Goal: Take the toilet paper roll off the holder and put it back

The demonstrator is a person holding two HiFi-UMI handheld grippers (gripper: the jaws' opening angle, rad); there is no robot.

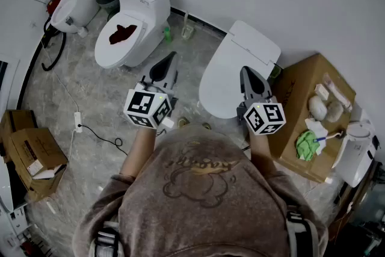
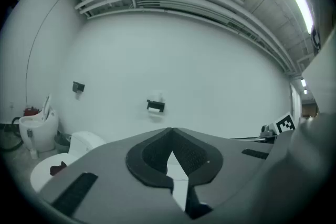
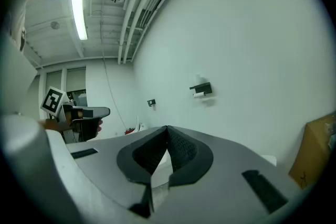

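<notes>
At the person's chest, both grippers are held out about level toward the white wall (image 2: 220, 76). The left gripper (image 2: 170, 131) has its jaws pressed together with nothing between them. The right gripper (image 3: 167, 128) is the same: closed and empty.

Outward from the left gripper's tips, the black holder (image 2: 156, 104) sits on the wall, well apart from them, above their line and a little to the left. The toilet paper roll (image 2: 153, 109) shows as a pale strip just under it, apparently on the holder. From the right gripper the same holder lies higher and clearly off to the right (the head view, looking steeply down at the toilets (image 1: 129, 21), does not show it at all).

The roll's long axis seems to run sideways along the wall, though it is too small to be sure. Neither gripper is plainly nearer. The left one points at it more squarely, so it looks the better placed to reach forward and up, once its jaws open.
</notes>
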